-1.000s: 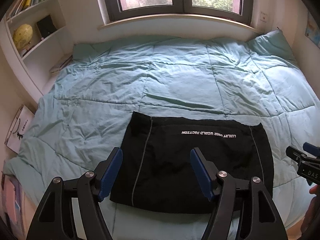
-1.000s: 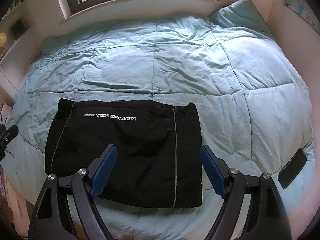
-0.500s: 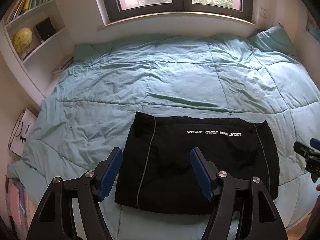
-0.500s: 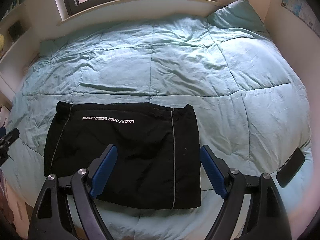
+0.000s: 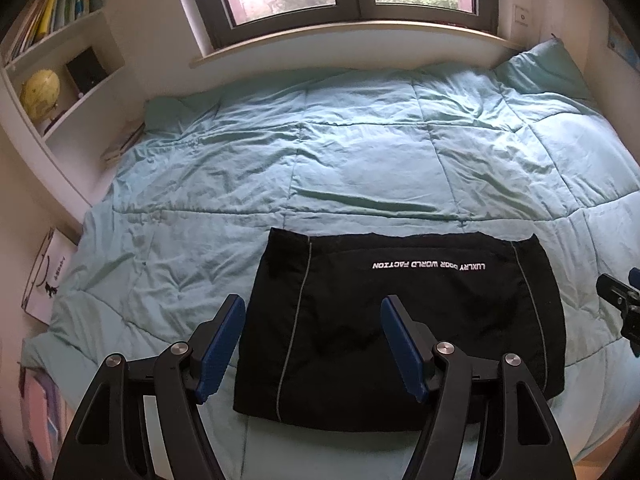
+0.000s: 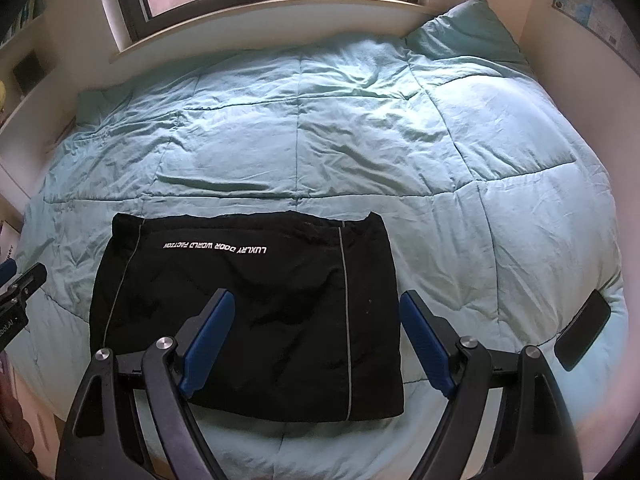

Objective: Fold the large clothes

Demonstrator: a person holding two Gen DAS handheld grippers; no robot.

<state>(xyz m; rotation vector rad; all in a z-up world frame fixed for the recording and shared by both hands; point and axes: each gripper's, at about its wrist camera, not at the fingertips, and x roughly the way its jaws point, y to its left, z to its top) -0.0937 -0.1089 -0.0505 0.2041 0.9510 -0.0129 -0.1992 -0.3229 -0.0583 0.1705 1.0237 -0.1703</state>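
Note:
A black garment [image 5: 400, 320] lies folded into a flat rectangle on the near part of the bed, with white lettering and thin grey stripes; it also shows in the right wrist view [image 6: 248, 308]. My left gripper [image 5: 312, 340] is open and empty, held above the garment's left part. My right gripper [image 6: 314, 336] is open and empty, held above the garment's right part. The right gripper's tip shows at the right edge of the left wrist view [image 5: 620, 300]; the left gripper's tip shows at the left edge of the right wrist view [image 6: 20, 288].
A light teal quilt [image 5: 360, 160] covers the bed, with a pillow [image 6: 460, 36] at the far right corner. A black phone [image 6: 582, 336] lies at the bed's right edge. Shelves with a globe [image 5: 40, 92] stand left; a window sill [image 5: 340, 40] runs behind.
Both grippers have pulled back and up from the garment, so it looks smaller and farther. The garment itself has not moved. Both grippers stay open.

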